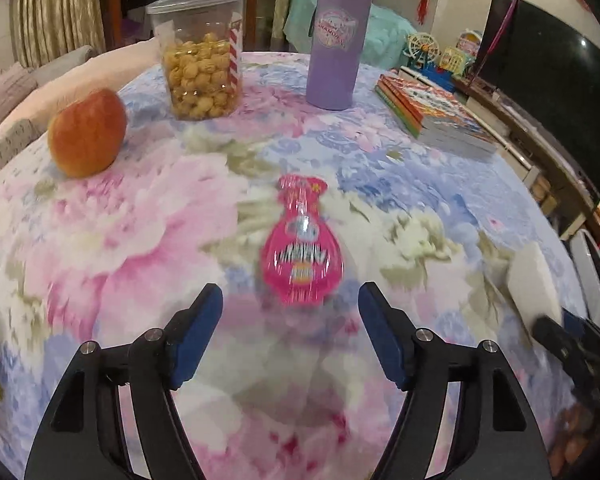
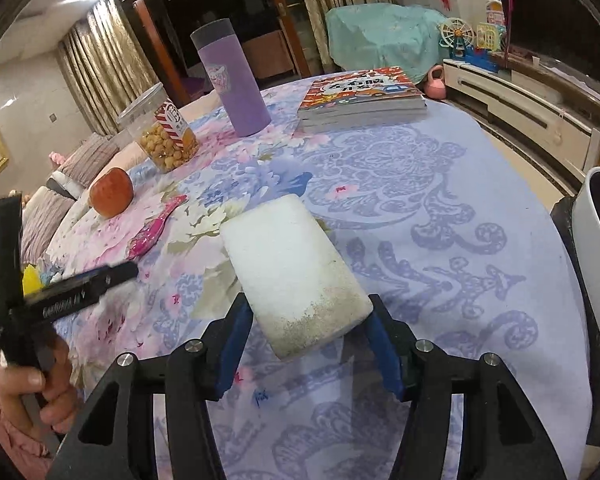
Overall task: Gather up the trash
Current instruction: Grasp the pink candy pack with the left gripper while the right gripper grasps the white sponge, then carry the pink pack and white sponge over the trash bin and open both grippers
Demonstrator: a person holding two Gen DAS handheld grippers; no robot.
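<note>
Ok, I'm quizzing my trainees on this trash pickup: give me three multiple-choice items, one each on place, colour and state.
1. Where does the pink wrapper lie?
A on the books
B on the tablecloth ahead of the left claw
C in the bin

2. What colour is the tall cup?
A purple
B green
C black

3. How is the right claw?
A wide open, empty
B out of view
C closed on the white foam block

B: it lies flat just past the fingertips.
A: its body is purple.
C: both pads press its sides.

Floral-clothed table [image 1: 148, 216]; apple [image 1: 87, 138], popcorn jar [image 1: 200, 64], tumbler [image 1: 338, 44], books [image 1: 434, 118], pink wrapper [image 1: 302, 248]
</note>
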